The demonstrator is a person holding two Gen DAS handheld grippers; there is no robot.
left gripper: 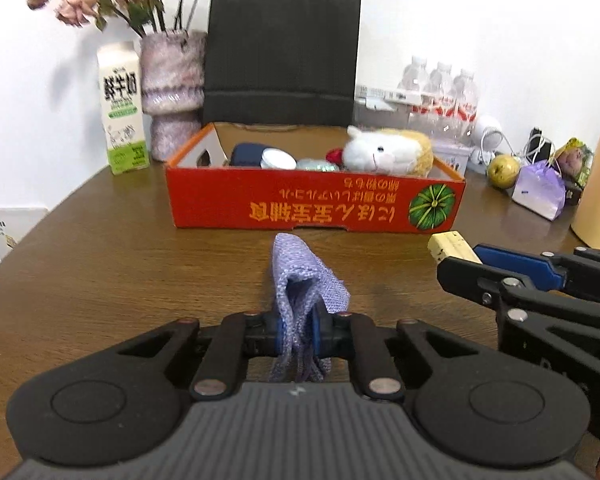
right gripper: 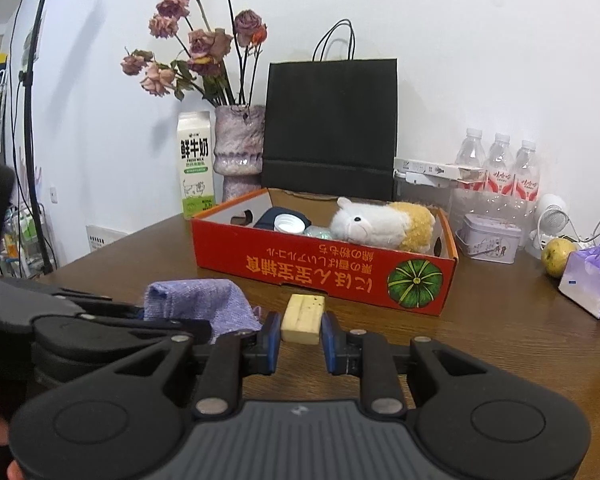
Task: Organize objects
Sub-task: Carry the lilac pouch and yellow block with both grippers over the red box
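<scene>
Lilac woven cloth [left gripper: 300, 280], folded, pinched in left gripper [left gripper: 298, 334].

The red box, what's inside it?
Inside the red box are a fluffy toy animal, a dark blue thing and a white lid. The front wall hides whatever lies lower.

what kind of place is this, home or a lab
Most likely a home, on a wooden table against a wall: dried flowers in a vase, a milk carton and a plush toy in a red box.
</scene>
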